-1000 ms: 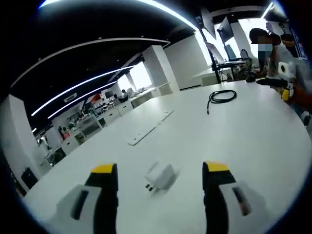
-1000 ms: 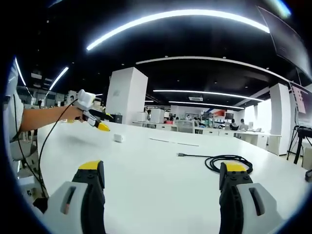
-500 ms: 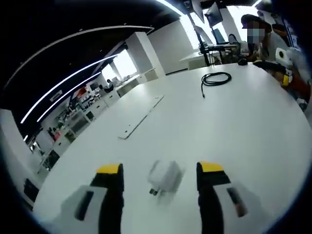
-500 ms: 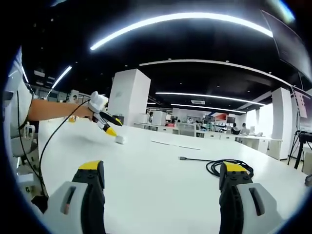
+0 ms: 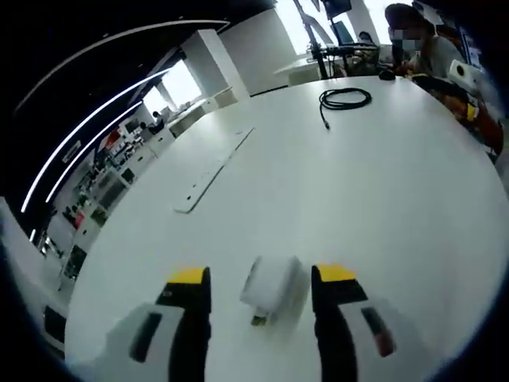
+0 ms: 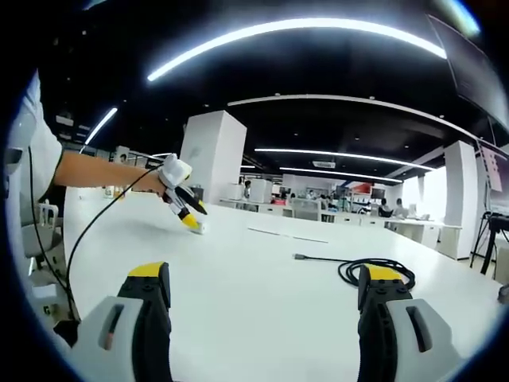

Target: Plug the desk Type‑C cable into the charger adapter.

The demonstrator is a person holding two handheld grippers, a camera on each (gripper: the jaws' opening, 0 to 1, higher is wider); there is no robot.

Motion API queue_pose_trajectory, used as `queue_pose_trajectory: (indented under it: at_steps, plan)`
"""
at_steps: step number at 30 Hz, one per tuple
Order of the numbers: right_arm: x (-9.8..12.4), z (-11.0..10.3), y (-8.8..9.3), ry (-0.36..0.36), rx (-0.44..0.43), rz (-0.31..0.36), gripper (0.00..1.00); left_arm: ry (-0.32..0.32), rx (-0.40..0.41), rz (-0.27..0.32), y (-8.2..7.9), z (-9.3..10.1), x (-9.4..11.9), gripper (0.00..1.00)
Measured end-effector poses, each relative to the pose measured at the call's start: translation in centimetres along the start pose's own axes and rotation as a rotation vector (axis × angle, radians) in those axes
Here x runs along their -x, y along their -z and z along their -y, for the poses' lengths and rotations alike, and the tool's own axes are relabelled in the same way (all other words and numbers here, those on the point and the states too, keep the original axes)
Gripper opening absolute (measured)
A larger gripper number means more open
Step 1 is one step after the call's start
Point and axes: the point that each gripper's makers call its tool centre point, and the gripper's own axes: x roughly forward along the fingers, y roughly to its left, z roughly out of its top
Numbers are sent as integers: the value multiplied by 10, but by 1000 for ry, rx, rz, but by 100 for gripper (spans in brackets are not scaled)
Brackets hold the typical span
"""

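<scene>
The white charger adapter point(image 5: 272, 287) lies on the white table point(image 5: 382, 199), its metal prongs pointing toward the camera, between the yellow-tipped jaws of my left gripper point(image 5: 259, 278), which stands open around it with gaps on both sides. The coiled black Type-C cable point(image 5: 343, 99) rests far across the table. In the right gripper view the cable point(image 6: 372, 269) lies ahead to the right, plug end pointing left. My right gripper point(image 6: 262, 278) is open and holds nothing. The left gripper point(image 6: 188, 213) shows there, tips down at the small white adapter point(image 6: 199, 227).
A long flat white strip point(image 5: 211, 171) lies on the table left of centre. A person sits at the far right end point(image 5: 429, 48). A thin black wire point(image 6: 83, 239) hangs from the hand holding the left gripper. Office desks and pillars fill the background.
The left gripper has come down and forward, so the adapter now sits between its jaws rather than ahead of them. The right gripper has stayed still.
</scene>
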Motion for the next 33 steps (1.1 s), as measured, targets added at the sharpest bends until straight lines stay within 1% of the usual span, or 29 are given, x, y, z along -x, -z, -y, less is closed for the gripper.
queue_pose_trajectory:
  at_steps: [1,4,8,10,14,18,22,24,26,29,31,33]
  plan:
    - [0,1,0,1,0,-1,100,11,5,-7,0,-3,-2,46]
    - [1,1,0,4,0,-4,100,47,0,-37,4,2,-5,40]
    - [0,2,1,6,-6,-5,100,78,-10,-84,10,7,-8,39]
    - [-1,1,2,4,-7,-9,100,96,-14,-107,12,5,-9,39]
    - [-1,0,3,1,-8,-11,100,120,-5,-128,12,7,-10,37]
    - [0,0,3,4,-10,-12,100,137,2,-131,10,-1,-16,34]
    - [0,1,2,8,-5,-11,100,172,12,-143,11,6,-18,33]
    - [0,1,3,10,-8,-13,100,177,10,-153,11,-3,-19,30]
    - [0,1,3,9,-9,-16,100,206,31,-163,12,1,-18,28]
    - [-1,0,2,7,-14,-11,100,233,36,-174,12,-3,-19,27]
    - [0,-1,3,5,-16,-13,100,257,25,-192,12,9,-17,26]
    - [0,0,3,7,-18,-12,100,268,20,-204,13,12,-17,26]
